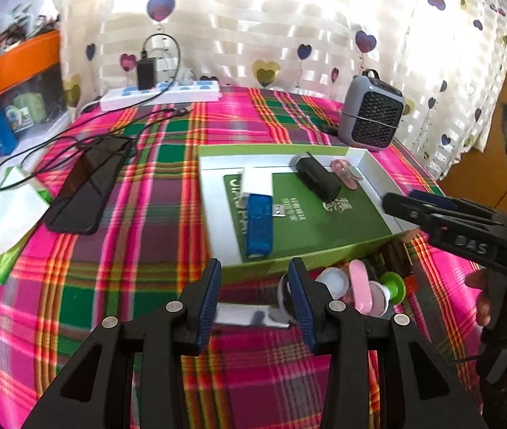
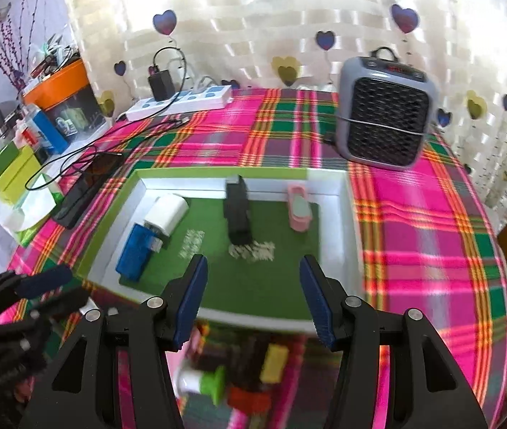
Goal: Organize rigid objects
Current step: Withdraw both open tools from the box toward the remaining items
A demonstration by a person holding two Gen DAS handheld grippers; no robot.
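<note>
Between the blue pads of the left gripper point(image 1: 255, 307) nothing is held; its jaws stand apart over the plaid tabletop point(image 1: 110, 286). Just beyond its right finger lies a loose pile of small things point(image 1: 360, 291): white caps, a pink oval piece and a green spool-like piece. The right gripper point(image 2: 253, 298) also gapes wide and empty, with the same clutter blurred beneath it, including a yellow block point(image 2: 273, 363).

Straight ahead of both grippers sits a shallow green box point(image 2: 335, 214) with a white inner rim. Inside it, toward the left, a blue block point(image 2: 135, 252) touches a white block point(image 2: 167, 216); further in lie a black cylinder point(image 2: 238, 214) and, to its right and apart from it, a pink piece point(image 2: 299, 211).

Left of the box a black phone point(image 1: 88, 186) rests on the cloth with a cable looped over it. Beyond, a white power strip point(image 1: 160, 94) lies at the far edge, and a grey fan heater point(image 2: 385, 114) stands to the far right before a curtain point(image 2: 289, 18) printed with hearts.
</note>
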